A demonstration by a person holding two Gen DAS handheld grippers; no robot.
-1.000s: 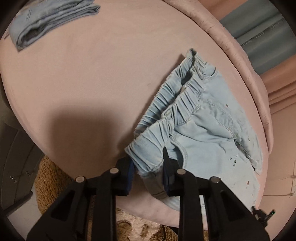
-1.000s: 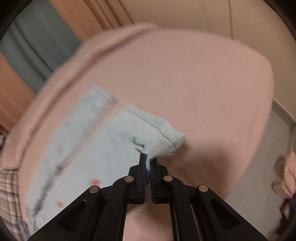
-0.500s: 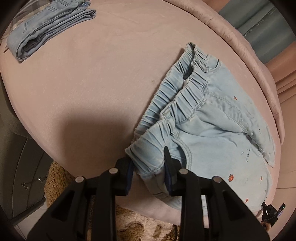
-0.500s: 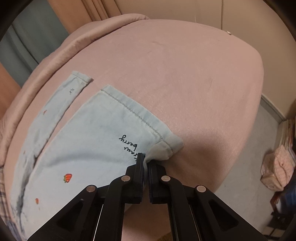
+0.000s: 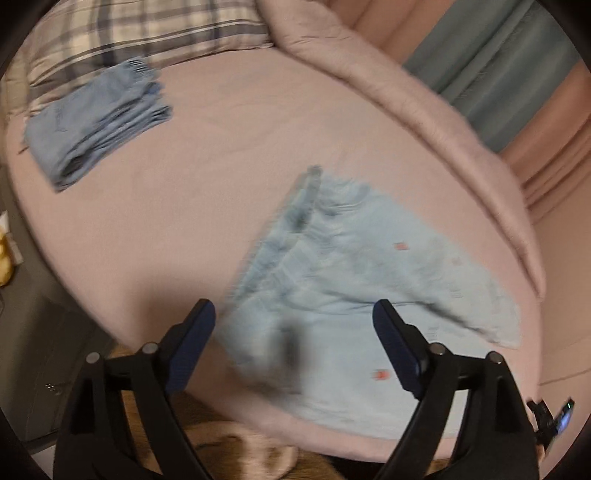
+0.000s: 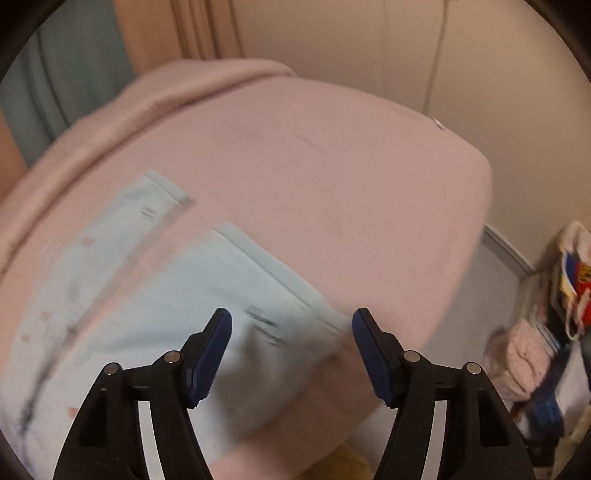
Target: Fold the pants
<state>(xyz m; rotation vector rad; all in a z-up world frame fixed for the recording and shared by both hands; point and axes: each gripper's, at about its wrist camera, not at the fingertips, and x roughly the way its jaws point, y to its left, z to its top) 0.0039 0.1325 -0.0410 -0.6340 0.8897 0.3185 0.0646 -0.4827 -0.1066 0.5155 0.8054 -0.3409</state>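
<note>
Pants: light-blue pants (image 5: 354, 295) released, flat on pink bed (image 5: 221, 147)
Left gripper (image 5: 293, 334): just opened, empty
Right gripper (image 6: 291, 349): just opened, empty
Meaning: this fold placed, judged

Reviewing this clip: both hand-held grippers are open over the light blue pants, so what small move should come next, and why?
Probably bring the right hand-held gripper down onto the leg hem to fold it toward the waistband. The pants lie flat on the pink bed, and the left hand-held gripper has also just opened, empty.

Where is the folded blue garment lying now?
In the left wrist view, the folded blue garment lies on the pink bed at the upper left, beside the plaid pillow, apart from the light pants.
</note>
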